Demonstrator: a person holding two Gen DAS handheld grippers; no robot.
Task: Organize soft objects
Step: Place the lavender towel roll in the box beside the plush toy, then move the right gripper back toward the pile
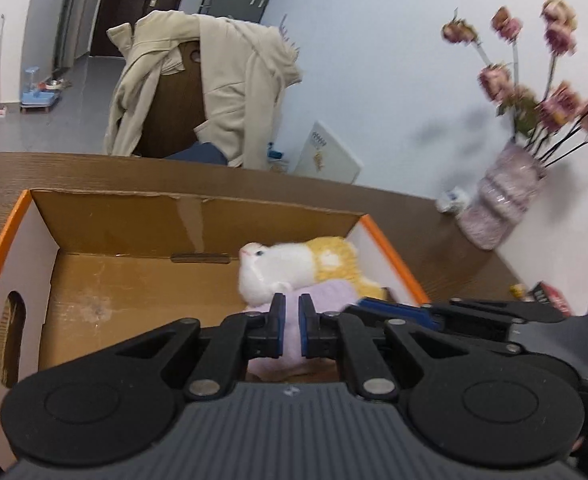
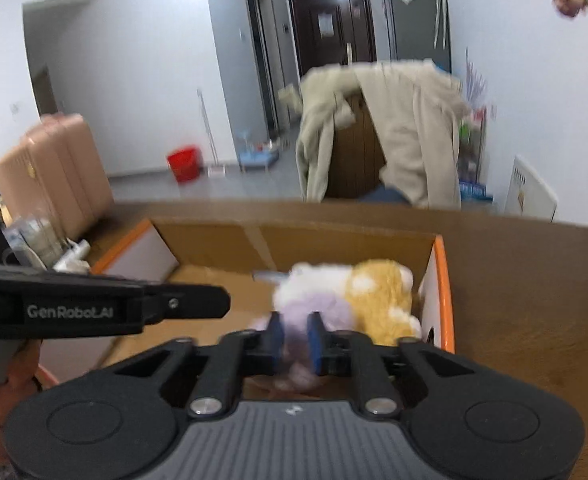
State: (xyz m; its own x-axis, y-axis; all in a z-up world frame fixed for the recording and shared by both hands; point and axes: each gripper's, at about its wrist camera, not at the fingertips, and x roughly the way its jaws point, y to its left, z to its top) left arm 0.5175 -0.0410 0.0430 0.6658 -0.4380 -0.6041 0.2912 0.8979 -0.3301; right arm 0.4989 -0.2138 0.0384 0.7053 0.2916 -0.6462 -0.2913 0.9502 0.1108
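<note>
Grippers over a cardboard box point(image 1: 198, 220) on the brown surface point(image 1: 434, 232)

Left gripper point(image 1: 292, 312) and right gripper point(image 2: 294, 334) each pinch the purple soft cloth point(image 2: 318, 308) — fingers nearly closed — beside a yellow-and-white plush toy point(image 1: 294, 266) in the box.

Each gripper point(image 1: 292, 326) is matte black with blue finger pads point(image 1: 279, 330), silver pivot screws and a ribbed grey body (one point(image 2: 294, 338) bears white "GenRobot.AI" lettering)
</note>
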